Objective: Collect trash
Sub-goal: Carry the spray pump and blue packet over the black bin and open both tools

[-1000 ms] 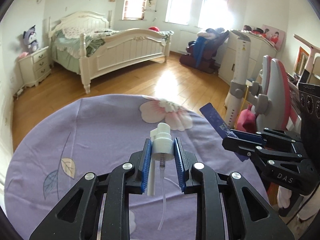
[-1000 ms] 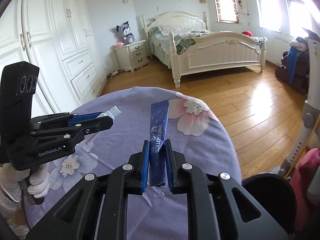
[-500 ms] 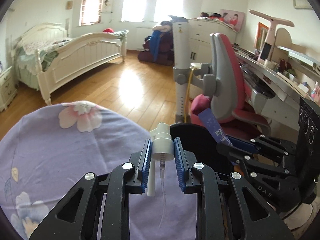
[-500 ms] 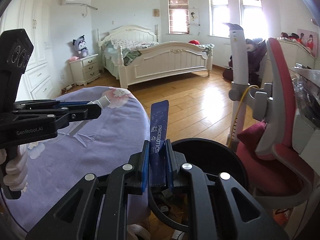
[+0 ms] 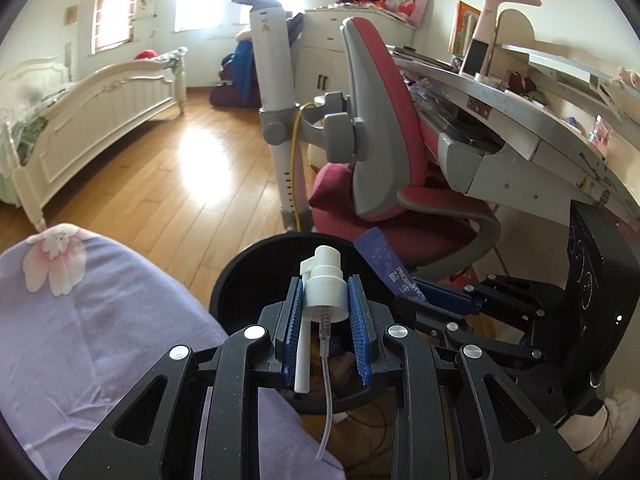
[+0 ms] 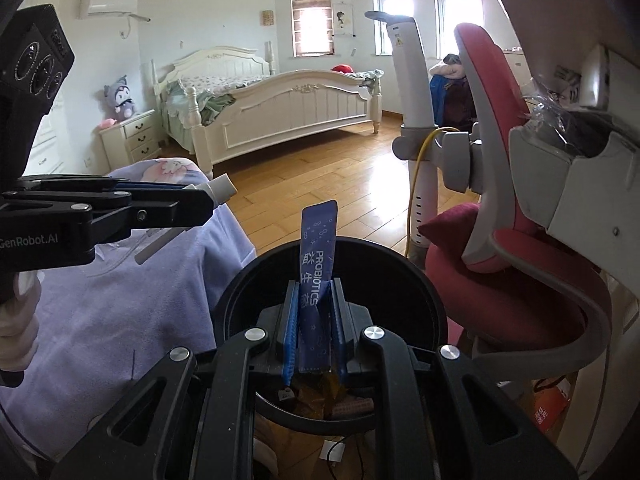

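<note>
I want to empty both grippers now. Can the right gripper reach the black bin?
Probably yes: the right gripper, shut on the probiotics sachet, hangs over the open black bin; nothing blocks it.

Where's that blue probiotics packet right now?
The blue probiotics packet is pinched upright in the right gripper, directly above the black trash bin, beside the purple-covered table.

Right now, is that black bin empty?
Not empty. In the right wrist view, brownish scraps lie at the bottom of the black bin, below the blue sachet.
</note>
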### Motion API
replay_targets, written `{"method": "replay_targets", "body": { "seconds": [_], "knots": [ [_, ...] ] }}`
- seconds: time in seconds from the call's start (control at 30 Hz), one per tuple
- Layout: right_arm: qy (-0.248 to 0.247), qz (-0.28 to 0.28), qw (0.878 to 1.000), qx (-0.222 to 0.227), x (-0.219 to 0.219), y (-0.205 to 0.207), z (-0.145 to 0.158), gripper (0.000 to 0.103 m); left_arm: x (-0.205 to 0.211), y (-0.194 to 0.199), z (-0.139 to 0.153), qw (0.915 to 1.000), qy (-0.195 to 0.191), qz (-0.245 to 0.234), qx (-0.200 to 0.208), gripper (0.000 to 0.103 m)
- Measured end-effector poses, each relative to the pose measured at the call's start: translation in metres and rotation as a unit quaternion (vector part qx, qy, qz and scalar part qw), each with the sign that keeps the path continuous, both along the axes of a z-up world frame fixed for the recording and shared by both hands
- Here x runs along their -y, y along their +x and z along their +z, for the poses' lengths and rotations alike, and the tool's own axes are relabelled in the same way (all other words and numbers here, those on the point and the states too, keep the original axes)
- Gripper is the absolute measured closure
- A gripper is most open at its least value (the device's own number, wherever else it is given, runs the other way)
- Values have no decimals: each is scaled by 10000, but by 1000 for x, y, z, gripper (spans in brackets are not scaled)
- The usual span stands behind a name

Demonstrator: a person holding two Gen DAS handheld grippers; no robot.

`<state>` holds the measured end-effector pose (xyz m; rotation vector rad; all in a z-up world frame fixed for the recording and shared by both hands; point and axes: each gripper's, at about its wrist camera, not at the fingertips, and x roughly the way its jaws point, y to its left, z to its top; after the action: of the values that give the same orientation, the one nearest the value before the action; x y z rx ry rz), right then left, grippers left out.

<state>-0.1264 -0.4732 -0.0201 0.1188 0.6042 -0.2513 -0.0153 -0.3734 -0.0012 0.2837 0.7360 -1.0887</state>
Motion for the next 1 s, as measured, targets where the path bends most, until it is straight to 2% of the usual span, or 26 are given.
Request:
{"method": "replay_targets", "body": {
  "seconds": [0.37, 1.0],
  "knots": [
    [179, -104, 9997, -111, 18, -3, -16, 87, 33, 2, -17, 9996, 158, -125, -197, 79],
    [254, -264, 9989, -302, 30, 3, -27, 85, 53, 5, -19, 9992, 246, -227, -196, 79]
  ]
}}
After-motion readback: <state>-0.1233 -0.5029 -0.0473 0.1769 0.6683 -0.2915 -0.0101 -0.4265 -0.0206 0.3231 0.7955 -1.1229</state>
